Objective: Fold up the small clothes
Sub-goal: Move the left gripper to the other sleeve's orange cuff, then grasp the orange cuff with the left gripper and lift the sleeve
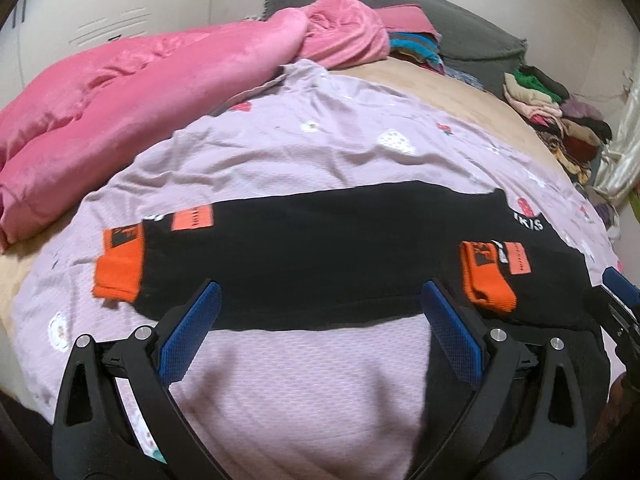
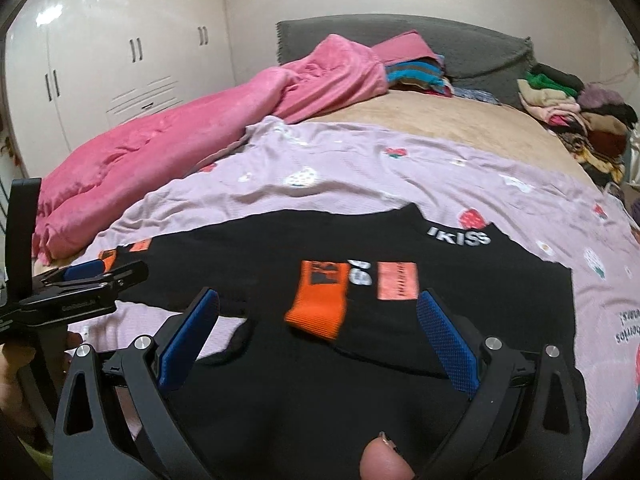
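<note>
we are looking at a black garment (image 1: 320, 256) with orange cuffs (image 1: 120, 264) lying flat across the lilac sheet (image 1: 300, 148) on the bed, sleeves seemingly already folded in. the left gripper (image 1: 320, 312) and right gripper (image 2: 316, 320) are hovering at its near edge, jaws spread wide and grasping nothing. next, we judge, each should be pinching the hem to fold it over.

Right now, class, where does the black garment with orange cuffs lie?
In both wrist views the black garment lies spread flat on the lilac sheet, just ahead of both open grippers, with the pink blanket beyond on the left.
</note>
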A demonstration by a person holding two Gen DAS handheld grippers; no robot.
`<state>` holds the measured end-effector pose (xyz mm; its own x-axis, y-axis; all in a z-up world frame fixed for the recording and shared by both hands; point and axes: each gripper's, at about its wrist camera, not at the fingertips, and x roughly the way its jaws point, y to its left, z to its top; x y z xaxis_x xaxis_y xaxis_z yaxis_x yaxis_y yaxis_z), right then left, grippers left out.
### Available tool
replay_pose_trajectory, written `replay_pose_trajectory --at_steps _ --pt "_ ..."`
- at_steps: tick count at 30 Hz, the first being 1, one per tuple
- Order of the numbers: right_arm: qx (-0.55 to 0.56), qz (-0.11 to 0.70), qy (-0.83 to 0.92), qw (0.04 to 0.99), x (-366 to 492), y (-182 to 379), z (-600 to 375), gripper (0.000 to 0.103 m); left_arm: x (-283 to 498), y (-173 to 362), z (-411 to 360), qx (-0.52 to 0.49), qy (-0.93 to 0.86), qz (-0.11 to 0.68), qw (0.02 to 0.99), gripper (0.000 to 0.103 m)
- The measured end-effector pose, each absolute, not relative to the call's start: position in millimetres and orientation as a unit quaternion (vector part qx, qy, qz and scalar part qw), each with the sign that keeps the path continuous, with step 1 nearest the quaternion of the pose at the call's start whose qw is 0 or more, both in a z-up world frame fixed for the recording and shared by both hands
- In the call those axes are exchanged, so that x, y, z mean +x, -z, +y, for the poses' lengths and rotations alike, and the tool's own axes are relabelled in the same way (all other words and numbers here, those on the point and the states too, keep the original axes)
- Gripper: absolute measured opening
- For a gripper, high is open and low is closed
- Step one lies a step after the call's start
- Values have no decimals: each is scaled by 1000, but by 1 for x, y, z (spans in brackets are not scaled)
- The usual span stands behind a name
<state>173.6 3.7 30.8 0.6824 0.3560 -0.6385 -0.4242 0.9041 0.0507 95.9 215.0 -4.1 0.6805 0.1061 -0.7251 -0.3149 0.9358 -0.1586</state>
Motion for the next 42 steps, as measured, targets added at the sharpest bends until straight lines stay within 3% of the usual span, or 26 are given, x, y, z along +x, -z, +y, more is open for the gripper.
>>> replay_pose_trajectory --at_steps 23,36,37,38,39,40,42 --pt "-99 347 -293 885 163 -17 100 99 65 32 309 -207 -196 387 877 94" --pt "-76 365 -275 886 163 -5 81 99 63 69 366 -294 -218 370 854 93" --pt "-73 366 -272 887 164 -5 78 99 63 69 368 -298 -216 368 854 92" --pt "-70 367 -269 888 164 -5 73 99 64 69 368 -302 -213 364 855 82" --pt "-67 367 -265 889 165 -5 70 99 65 68 368 -304 -211 359 857 66" --pt "-63 368 -260 891 166 -5 65 99 67 67 368 -303 -213 359 857 58" --pt "-56 369 -253 892 167 -5 57 99 68 63 368 -301 -214 355 859 31"
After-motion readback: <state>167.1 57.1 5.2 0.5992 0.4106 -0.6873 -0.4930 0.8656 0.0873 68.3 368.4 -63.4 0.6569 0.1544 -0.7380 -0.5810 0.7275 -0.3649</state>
